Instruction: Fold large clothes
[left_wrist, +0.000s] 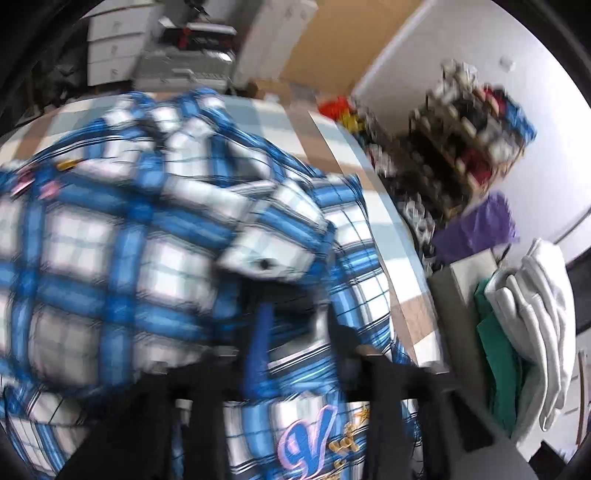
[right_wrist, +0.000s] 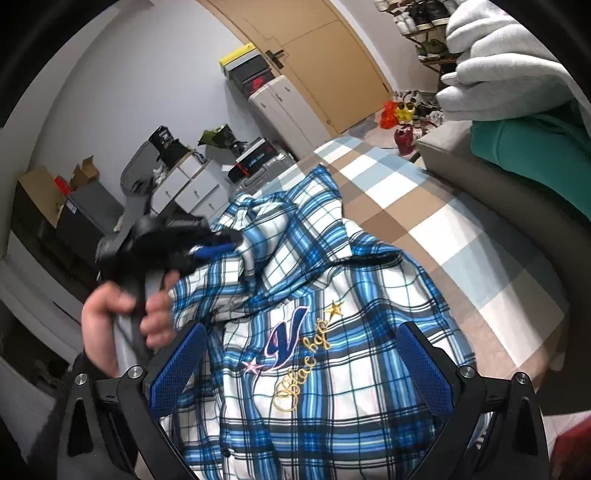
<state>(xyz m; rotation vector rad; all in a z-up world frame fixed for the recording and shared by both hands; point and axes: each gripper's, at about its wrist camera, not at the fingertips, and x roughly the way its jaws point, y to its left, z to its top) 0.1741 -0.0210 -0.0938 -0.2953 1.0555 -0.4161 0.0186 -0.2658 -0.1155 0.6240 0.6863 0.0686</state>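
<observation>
Right now my right hand-held gripper (right_wrist: 299, 363) hovers spread wide over the blue plaid shirt (right_wrist: 332, 332) lying rumpled on the checked bed (right_wrist: 424, 206); my left hand-held gripper (right_wrist: 218, 247), blurred beside the collar, looks parted, nothing visibly pinched, with a hand (right_wrist: 122, 317) gripping its handle

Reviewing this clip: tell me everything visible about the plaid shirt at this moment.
The shirt is blue, white and black plaid, seemingly woven cotton. Its visible side bears an embroidered blue V, gold script and small stars. It lies crumpled and partly folded on a checked blanket, one cuff with a dark button turned over on top. The right gripper hovers open above the embroidery; the left gripper, blurred, is at the bunched upper part, contact unclear.
</observation>
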